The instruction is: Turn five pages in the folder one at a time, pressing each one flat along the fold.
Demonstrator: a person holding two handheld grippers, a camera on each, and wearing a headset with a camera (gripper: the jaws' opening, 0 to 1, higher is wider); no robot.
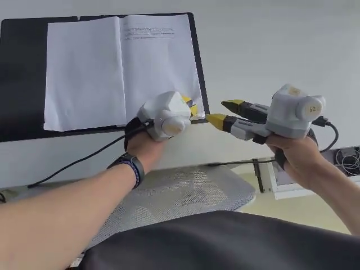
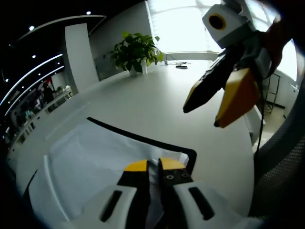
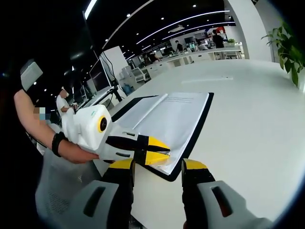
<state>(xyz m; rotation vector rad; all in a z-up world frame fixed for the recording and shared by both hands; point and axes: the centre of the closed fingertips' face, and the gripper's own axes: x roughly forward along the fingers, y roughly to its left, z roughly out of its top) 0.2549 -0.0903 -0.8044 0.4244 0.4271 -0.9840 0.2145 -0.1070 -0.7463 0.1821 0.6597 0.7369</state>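
We see a broad white counter carrying a black folder, which lies open and flat with its near right corner close to the counter's near edge. White sheets cover both sides of the central fold. We note that they sit toward the right, so a wide band of black cover is bare on the left and only a thin black border frames the right. The left-hand sheet is blank. The left tool sits at the folder's near right corner, its yellow-tipped jaws drawn together to a narrow slit; we cannot tell whether a sheet lies between them. The right tool hangs just beside it, off the folder's right edge, jaws spread apart and holding nothing. Smallest, a few printed lines head the right-hand sheet.
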